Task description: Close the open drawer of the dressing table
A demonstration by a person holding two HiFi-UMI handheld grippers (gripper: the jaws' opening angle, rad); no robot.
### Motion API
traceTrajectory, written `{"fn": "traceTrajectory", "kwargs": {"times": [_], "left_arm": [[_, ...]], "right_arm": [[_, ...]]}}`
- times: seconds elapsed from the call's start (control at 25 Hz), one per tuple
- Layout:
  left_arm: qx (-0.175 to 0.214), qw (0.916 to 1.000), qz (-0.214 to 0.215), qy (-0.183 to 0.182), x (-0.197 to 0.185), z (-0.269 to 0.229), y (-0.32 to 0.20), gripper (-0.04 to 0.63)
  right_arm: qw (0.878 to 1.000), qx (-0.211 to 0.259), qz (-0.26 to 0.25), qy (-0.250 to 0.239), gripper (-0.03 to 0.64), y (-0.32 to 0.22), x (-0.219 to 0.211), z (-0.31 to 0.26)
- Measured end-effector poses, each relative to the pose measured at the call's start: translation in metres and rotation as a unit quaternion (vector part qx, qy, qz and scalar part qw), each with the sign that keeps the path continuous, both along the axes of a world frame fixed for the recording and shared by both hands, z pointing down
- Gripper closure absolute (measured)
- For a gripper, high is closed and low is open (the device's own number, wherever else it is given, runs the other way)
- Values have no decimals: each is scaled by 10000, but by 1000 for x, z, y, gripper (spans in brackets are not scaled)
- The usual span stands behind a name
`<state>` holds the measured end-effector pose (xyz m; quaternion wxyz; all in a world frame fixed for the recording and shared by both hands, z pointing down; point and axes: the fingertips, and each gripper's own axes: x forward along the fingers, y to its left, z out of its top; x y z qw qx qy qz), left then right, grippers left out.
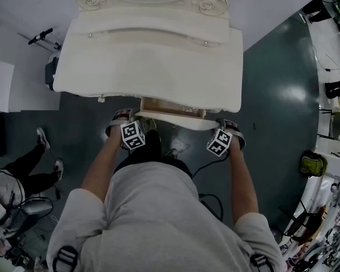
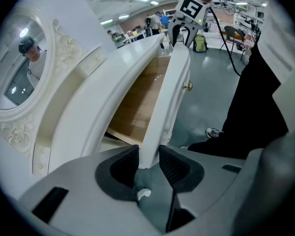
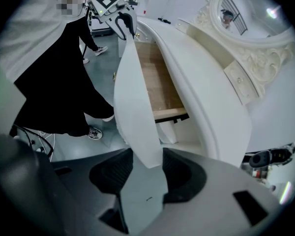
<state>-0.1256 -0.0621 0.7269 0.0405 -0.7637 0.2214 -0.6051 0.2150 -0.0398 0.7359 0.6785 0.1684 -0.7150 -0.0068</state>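
The white dressing table (image 1: pixel 147 61) has its middle drawer pulled out, the wooden bottom (image 1: pixel 171 106) showing. The white drawer front (image 1: pixel 175 119) runs between both grippers. My left gripper (image 1: pixel 130 119) is at its left end. In the left gripper view the panel (image 2: pixel 174 82), with a small brass knob (image 2: pixel 188 86), fills the gap of the left gripper (image 2: pixel 148 154), both pads against it. My right gripper (image 1: pixel 226 126) is at the right end. In the right gripper view the panel (image 3: pixel 132 97) sits between the pads of the right gripper (image 3: pixel 148 159).
An ornate mirror (image 3: pixel 250 9) rises at the table's back. The person's black trousers (image 2: pixel 255 107) stand close in front of the drawer. A cable (image 1: pixel 207 166) lies on the dark floor. Another person's legs (image 1: pixel 28 163) are at the left, a green bag (image 1: pixel 311 164) at the right.
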Motion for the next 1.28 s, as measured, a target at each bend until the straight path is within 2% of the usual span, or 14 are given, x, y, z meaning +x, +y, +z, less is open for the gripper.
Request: {"fn": "traceTrajectory", "kwargs": {"times": [0.48, 1.28], "left_arm": [[10, 9999, 99, 50, -2, 0, -7, 466], [-128, 9993, 307, 191, -1, -1, -17, 468]], "right_arm": [[9998, 192, 66, 45, 426, -10, -2, 0], [9994, 257, 196, 131, 425, -19, -2, -2]]}}
